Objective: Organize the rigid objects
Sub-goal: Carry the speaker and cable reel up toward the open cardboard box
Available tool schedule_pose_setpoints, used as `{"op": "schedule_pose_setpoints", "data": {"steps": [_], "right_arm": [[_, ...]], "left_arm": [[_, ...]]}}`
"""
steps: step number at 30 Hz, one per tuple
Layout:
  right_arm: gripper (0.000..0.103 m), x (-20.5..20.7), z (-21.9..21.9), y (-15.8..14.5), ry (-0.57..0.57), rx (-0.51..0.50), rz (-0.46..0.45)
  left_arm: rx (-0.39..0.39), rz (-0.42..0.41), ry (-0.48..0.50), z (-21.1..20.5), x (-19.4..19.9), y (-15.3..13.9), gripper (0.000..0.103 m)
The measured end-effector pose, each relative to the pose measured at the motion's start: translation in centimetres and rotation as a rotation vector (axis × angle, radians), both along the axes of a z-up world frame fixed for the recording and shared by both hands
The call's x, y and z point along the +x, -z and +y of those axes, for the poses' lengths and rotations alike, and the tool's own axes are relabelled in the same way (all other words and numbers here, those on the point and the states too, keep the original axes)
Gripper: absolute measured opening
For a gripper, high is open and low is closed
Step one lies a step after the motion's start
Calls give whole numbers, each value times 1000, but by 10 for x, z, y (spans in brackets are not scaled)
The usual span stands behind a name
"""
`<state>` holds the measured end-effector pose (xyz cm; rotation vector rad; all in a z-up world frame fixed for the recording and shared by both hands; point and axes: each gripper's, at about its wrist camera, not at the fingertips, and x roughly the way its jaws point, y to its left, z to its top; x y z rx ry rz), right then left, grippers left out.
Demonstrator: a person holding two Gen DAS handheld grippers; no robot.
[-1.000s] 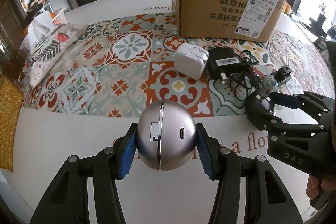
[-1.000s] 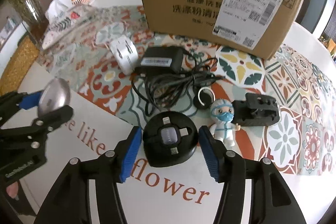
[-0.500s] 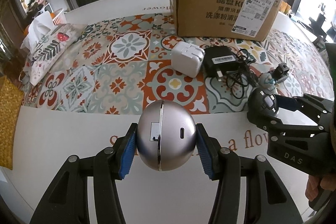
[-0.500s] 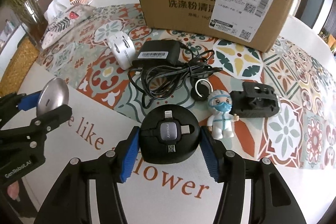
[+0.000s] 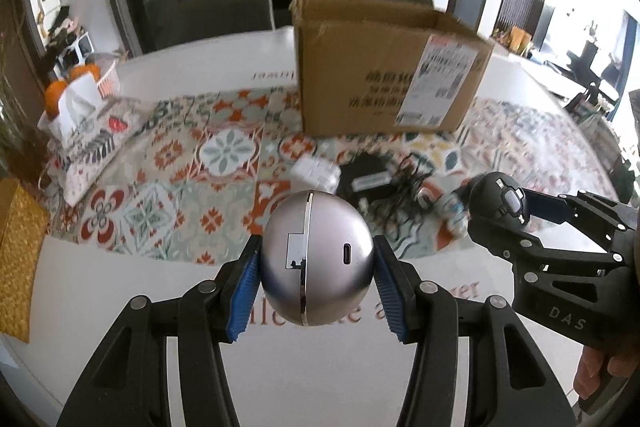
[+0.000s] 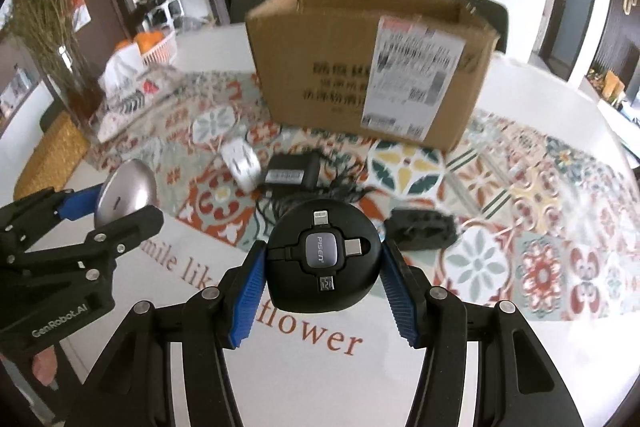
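1. Left gripper (image 5: 316, 273), bottom centre of the left wrist view: blue pads clamped on a silver egg-shaped gadget (image 5: 316, 259), one pad on each flank at its widest girth. It is clear of the table (image 5: 120, 291).
2. Handling, judged: the silver shell looks smooth, hard and rounded, so probably slippery. The grip across the middle is the sensible one; higher or lower on the curve it could squirt out. A seam and a small port face the camera.
3. Right gripper (image 6: 322, 269), bottom centre of the right wrist view: closed on a round black cable reel (image 6: 323, 259) with three plug tips around a grey hub. Pads bear on its rim, left and right.
4. Handling, judged: the reel looks like stiff, light plastic. Hold the rim; the plug tips look like the weak spots.
5. Destination, presumably: one cardboard box (image 6: 368, 67), open-topped, upper centre of both views, beyond the patterned mat (image 6: 520, 195).
6. Count on the mat, centre of the right wrist view:
   - one white plug adapter (image 6: 242, 167)
   - one black power brick (image 6: 290, 171) with a tangled cord
   - one black clip-like holder (image 6: 422, 229), right of the reel
   - further small pieces sit near the cord; too blurred to count.
7. In the grippers: two things, one each.
8. Upper left of the right wrist view: a basket of oranges (image 6: 154, 47), number unclear.
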<state>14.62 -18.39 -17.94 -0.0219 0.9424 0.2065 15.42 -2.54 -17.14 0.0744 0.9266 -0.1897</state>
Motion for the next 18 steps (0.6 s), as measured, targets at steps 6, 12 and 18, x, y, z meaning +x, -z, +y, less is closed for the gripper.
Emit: {"op": "schedule_pose_setpoints", "data": {"steps": [6, 12, 18], "right_arm": [[56, -3, -11, -35, 39, 21, -65], [56, 0, -20, -64, 67, 21, -128], [56, 8, -25, -85, 81, 27, -166]], "left_arm": [[-24, -64, 25, -9, 7, -32, 53], [-25, -129, 54, -17, 15, -60, 53], [-47, -151, 70, -21, 28, -78, 53]]}}
